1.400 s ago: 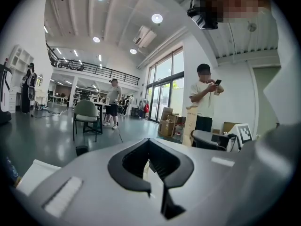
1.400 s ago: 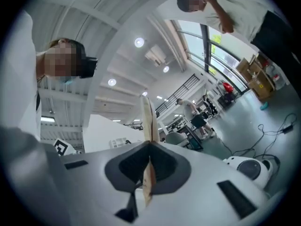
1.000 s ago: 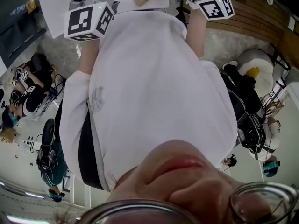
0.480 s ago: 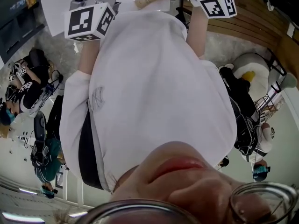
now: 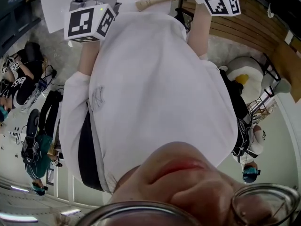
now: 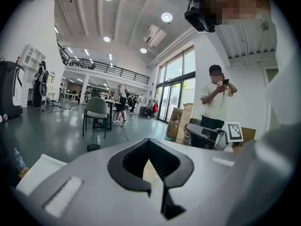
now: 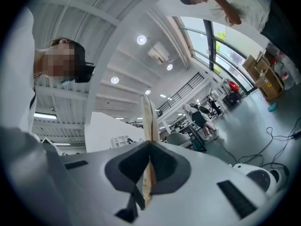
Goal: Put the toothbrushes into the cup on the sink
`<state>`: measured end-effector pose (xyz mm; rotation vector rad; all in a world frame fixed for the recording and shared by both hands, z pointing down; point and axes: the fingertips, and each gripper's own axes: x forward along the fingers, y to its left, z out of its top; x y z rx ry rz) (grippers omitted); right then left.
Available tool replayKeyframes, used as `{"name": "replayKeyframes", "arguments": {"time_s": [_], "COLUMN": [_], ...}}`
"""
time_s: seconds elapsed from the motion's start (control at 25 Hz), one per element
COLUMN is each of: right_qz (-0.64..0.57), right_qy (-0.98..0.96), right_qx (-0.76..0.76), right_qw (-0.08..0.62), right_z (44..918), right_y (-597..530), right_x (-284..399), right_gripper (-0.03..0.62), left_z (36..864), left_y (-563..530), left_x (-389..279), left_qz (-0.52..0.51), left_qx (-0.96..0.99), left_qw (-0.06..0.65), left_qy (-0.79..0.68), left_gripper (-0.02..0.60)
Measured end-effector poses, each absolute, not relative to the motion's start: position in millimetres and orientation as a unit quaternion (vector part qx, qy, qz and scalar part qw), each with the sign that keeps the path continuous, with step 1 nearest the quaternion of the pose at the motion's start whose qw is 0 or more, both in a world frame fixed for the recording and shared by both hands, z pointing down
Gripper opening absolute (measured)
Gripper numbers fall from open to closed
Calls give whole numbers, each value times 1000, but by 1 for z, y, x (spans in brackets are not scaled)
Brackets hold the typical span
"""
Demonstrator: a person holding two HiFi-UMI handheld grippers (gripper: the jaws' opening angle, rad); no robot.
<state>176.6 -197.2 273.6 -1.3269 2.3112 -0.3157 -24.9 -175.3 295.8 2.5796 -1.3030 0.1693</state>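
Hall floor mostly hidden by white shirt; right claw clamps toothbrush.

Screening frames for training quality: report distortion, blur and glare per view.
Head view: the near glasses are out of focus. Left gripper view: fisheye bending, dark corners, glaring ceiling lights. Right gripper view: same fisheye; the wooden toothbrush in the tongs is soft up close.

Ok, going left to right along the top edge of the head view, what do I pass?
left tool's marker cube → wooden toothbrush, held out sideways by the right tool → right tool's marker cube
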Motion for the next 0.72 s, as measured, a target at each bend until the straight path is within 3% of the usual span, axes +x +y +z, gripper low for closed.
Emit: {"name": "replayKeyframes", "arguments": {"time_s": [0.72], "right_qz": [-125], "right_qy": [861], "right_qx": [-452], "right_qw": [197], "right_z": [301], "right_y": [-262], "right_x": [153], "right_gripper": [12], "left_z": [317], "left_y": [-191], "left_x": [-62], "left_qz": [67], "left_qx": [852], "left_qw": [151], "left_qy": [-497], "left_gripper": [6]}}
